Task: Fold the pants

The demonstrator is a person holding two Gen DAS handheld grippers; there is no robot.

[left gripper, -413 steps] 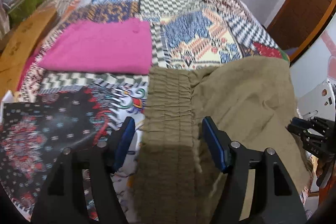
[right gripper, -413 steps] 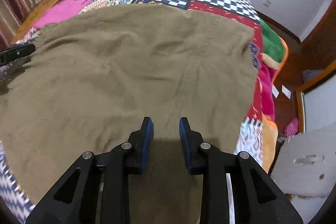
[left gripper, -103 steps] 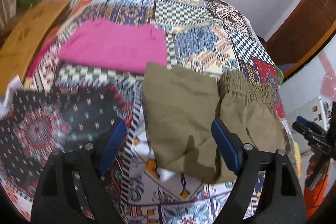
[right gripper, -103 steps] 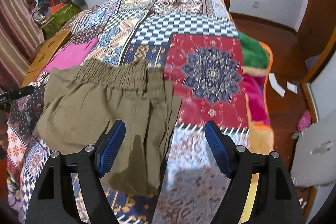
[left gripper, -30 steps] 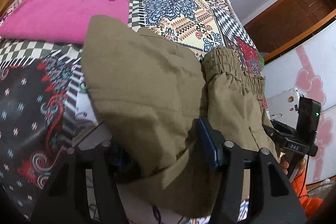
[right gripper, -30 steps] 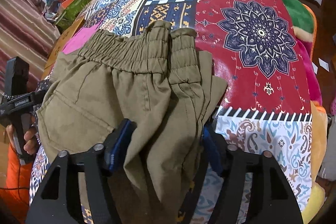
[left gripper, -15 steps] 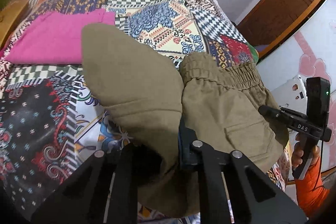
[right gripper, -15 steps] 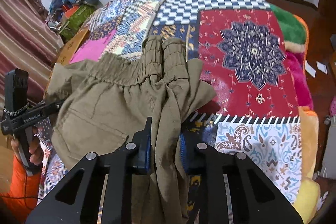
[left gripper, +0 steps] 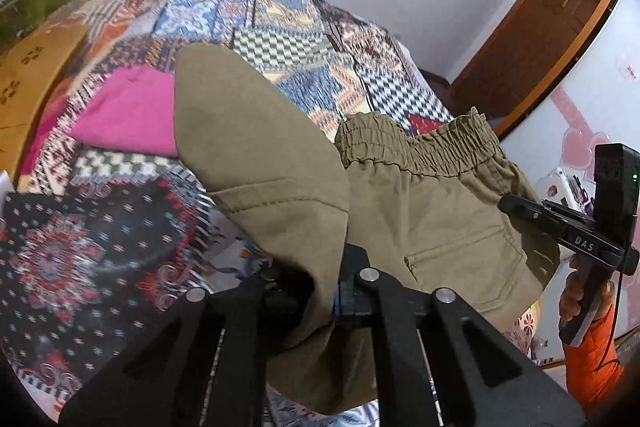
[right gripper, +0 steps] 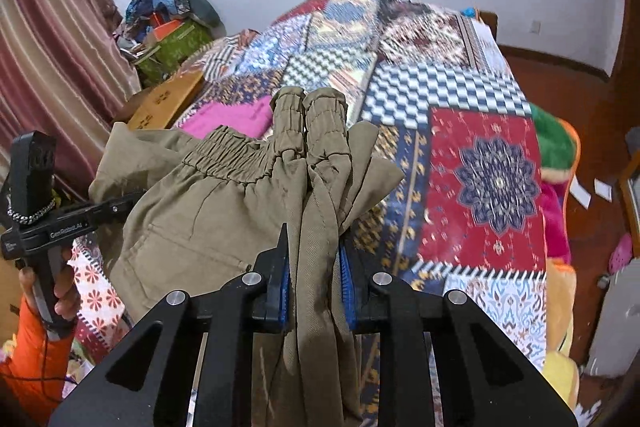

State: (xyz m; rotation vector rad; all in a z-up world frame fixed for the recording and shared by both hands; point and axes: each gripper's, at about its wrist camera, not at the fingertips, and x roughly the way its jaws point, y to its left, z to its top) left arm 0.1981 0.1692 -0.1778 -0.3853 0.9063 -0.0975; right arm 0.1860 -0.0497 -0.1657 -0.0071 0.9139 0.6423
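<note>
The olive-brown pants [left gripper: 420,211] are folded and held up off the patchwork bedspread [left gripper: 304,51] between both grippers. My left gripper [left gripper: 320,291] is shut on the hem end of the pants, whose fabric drapes over its fingers. My right gripper [right gripper: 314,279] is shut on the bunched side by the elastic waistband [right gripper: 308,115] of the pants [right gripper: 208,211]. The right gripper also shows in the left wrist view [left gripper: 520,211], and the left gripper in the right wrist view [right gripper: 120,207].
A folded pink garment [left gripper: 128,111] lies on the bed beyond the pants, also visible in the right wrist view [right gripper: 232,115]. A cardboard box [right gripper: 168,99] and a pile of bags [right gripper: 172,27] sit left of the bed. A wooden door [left gripper: 540,39] stands at right.
Both grippers closed on the pants over the last second and lifted them off the bed. The cameras now sit higher and look more level across the bed.
</note>
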